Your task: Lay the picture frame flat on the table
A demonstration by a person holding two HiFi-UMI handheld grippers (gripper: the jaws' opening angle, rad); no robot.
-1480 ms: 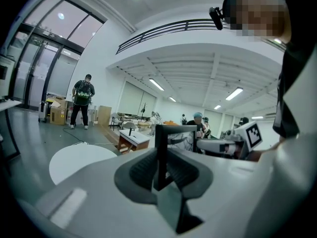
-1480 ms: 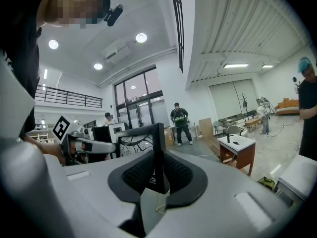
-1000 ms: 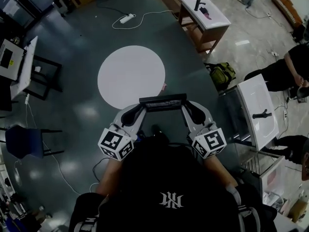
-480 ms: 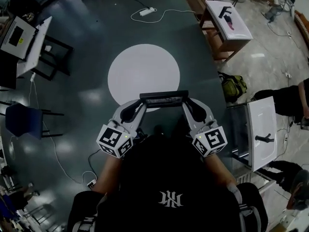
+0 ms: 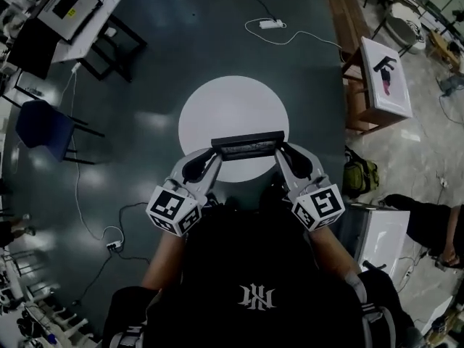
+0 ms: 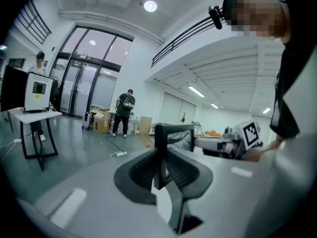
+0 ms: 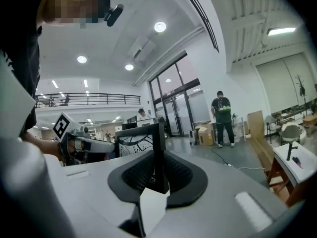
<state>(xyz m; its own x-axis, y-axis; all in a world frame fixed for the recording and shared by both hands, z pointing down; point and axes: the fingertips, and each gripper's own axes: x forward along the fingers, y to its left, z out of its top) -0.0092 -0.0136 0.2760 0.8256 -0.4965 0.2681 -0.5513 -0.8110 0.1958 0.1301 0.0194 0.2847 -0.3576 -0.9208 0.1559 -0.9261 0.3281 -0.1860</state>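
Over the white table [image 5: 233, 107], holds picture frame [image 5: 247, 146] upright, left gripper [image 5: 215, 155] and right gripper [image 5: 279, 154] clamped onto its ends.

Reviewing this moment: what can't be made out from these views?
- Whether the black rectangular picture frame touches the round white table: the head view looks down from above, so any gap is unreadable.
- The frame's lower part: in both gripper views the left gripper and right gripper, clamped on its ends, cover it, and the table is out of view.
- The frame's picture: seen at a slant, too small to read.
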